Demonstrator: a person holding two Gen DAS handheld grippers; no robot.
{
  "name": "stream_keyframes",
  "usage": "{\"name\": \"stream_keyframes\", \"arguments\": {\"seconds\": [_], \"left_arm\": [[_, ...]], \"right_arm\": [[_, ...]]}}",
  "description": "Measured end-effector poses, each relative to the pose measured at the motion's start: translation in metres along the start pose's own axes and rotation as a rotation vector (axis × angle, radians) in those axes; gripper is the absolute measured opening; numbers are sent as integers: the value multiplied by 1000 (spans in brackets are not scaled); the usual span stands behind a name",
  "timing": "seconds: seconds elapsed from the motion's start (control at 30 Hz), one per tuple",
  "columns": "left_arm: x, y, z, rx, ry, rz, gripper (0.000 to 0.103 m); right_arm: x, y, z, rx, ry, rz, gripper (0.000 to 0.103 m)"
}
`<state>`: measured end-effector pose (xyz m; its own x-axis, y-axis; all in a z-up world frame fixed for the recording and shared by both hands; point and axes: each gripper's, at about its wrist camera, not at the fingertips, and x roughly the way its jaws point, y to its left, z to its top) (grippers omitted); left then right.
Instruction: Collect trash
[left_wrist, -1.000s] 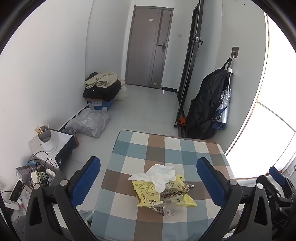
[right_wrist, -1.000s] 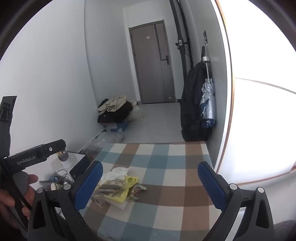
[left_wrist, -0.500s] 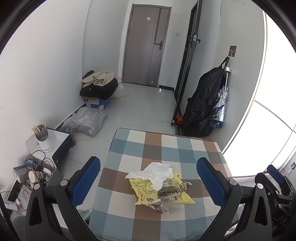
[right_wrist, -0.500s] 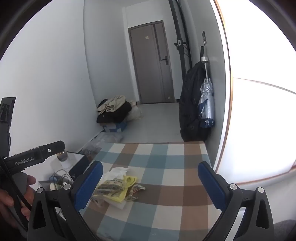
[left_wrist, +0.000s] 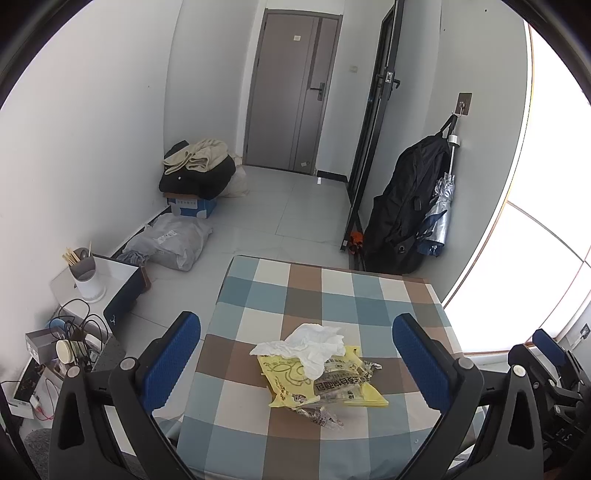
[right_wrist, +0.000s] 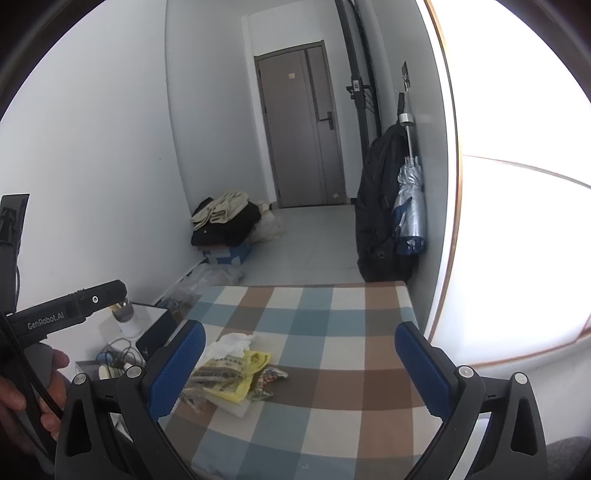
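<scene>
Left gripper view shifted; trash pile re-framed between the fingers.

In the left wrist view the trash pile (left_wrist: 317, 373) has moved from nearer the right finger toward midway between the blue fingers (left_wrist: 171, 360) of the left gripper (left_wrist: 295, 363), and more floor now shows beyond the checked table (left_wrist: 332, 291). In the right wrist view the pile (right_wrist: 232, 369) sits marginally lower beside the left finger (right_wrist: 177, 369) of the right gripper (right_wrist: 299, 367).

daylit, sharp | window (left_wrist: 546, 258) blown out at right | fisheye-curved edges

Left gripper (left_wrist: 295, 354) hangs over the checked desk (left_wrist: 325, 295), fingers (left_wrist: 171, 360) spread wide around a crumpled tissue (left_wrist: 310, 343) sitting on yellow wrappers (left_wrist: 291, 376). Right gripper (left_wrist: 546, 347) pokes in nearby.
</scene>
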<state>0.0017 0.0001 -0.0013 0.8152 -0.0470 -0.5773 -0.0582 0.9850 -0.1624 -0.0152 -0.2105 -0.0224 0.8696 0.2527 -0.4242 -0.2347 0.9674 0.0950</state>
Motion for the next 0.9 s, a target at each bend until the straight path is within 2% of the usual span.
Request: {"name": "stream_keyframes", "arguments": {"seconds": [0.9], "left_arm": [[2, -1, -2, -5, 6, -16, 102]], "right_arm": [[-1, -1, 1, 0, 1, -11, 103]]}}
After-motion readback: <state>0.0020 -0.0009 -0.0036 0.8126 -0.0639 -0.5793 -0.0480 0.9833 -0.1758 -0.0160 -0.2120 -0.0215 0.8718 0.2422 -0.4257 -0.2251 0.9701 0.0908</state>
